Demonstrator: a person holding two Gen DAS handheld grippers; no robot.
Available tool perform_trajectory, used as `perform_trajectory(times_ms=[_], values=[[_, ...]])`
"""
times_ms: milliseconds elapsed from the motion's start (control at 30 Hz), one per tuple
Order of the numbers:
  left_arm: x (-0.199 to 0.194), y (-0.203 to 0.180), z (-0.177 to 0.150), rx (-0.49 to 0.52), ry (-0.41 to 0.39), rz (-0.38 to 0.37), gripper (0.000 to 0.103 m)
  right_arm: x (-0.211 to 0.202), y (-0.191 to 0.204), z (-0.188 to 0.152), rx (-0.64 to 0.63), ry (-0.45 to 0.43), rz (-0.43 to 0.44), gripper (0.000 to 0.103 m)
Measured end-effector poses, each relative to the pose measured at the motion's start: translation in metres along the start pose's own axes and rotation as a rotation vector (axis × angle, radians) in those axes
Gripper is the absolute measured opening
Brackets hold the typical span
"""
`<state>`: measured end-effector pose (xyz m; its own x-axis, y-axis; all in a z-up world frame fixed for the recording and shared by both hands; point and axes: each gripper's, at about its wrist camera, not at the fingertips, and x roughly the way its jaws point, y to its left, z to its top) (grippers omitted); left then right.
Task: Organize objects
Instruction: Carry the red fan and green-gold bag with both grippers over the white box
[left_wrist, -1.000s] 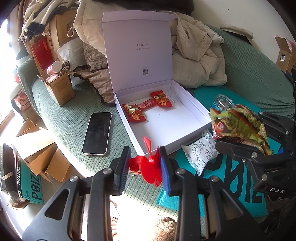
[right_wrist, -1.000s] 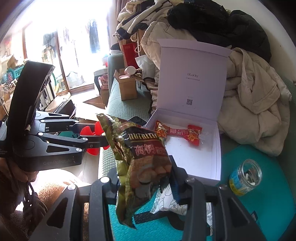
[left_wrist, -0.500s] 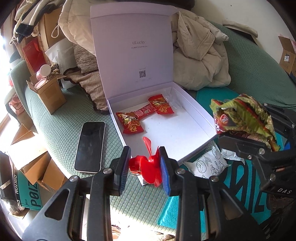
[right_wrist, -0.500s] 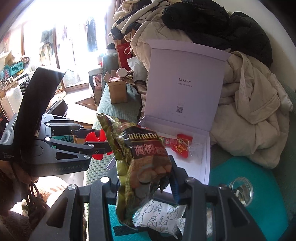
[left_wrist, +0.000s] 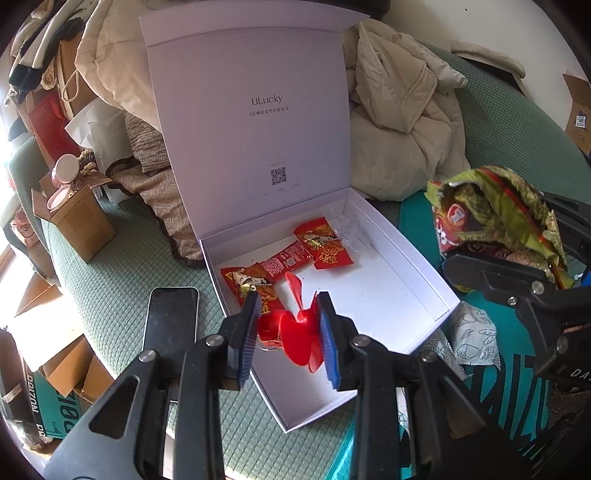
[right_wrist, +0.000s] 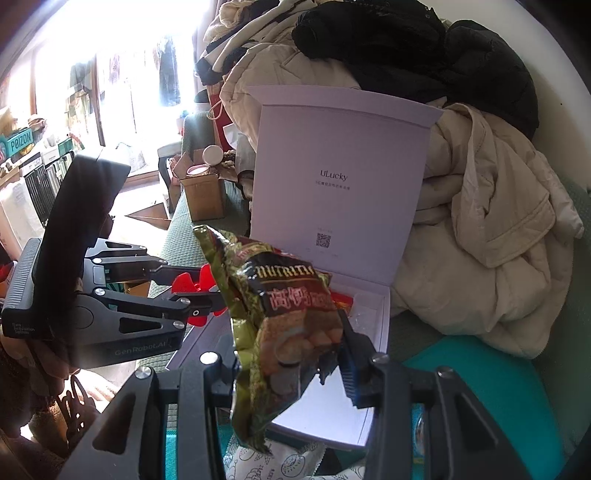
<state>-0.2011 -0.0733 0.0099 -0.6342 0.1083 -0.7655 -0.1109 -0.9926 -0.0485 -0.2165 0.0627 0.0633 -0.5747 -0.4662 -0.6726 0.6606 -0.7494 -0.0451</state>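
An open white box (left_wrist: 413, 266) with its lid standing up lies on the green sofa. Three red snack packets (left_wrist: 288, 258) lie in its far left part. My left gripper (left_wrist: 288, 332) is shut on a small red fan (left_wrist: 295, 332) and holds it over the box's near left part. My right gripper (right_wrist: 291, 354) is shut on a green and brown snack bag (right_wrist: 291, 317), held above the box's right edge. That bag (left_wrist: 495, 218) also shows at the right of the left wrist view, and the left gripper (right_wrist: 199, 291) shows in the right wrist view.
A black phone (left_wrist: 170, 321) lies on the sofa left of the box. A white patterned packet (left_wrist: 476, 339) lies on a teal bag (left_wrist: 517, 387) right of it. Jackets (left_wrist: 402, 129) are piled behind. Cardboard boxes (left_wrist: 77, 218) stand at the left.
Both grippers have moved forward toward the box. The red fan now hangs over the box's inside, and the snack bag is nearer the box's right edge.
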Motion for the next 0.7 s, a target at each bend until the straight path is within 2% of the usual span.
perform_trajectory(times_ms=[100,367,700], values=[[0.011,0.004,0.008,-0.028,0.002,-0.004,0.029,0.006,-0.009,0.004,0.007,0.006,-0.024,0.041],[0.036,0.007,0.027,-0.047,-0.017,0.043,0.029,0.026,-0.032,0.012,0.021,0.030,-0.068,0.041],[0.064,0.008,0.054,-0.015,-0.032,0.079,0.029,0.046,-0.045,0.026,0.001,0.025,-0.101,0.041]])
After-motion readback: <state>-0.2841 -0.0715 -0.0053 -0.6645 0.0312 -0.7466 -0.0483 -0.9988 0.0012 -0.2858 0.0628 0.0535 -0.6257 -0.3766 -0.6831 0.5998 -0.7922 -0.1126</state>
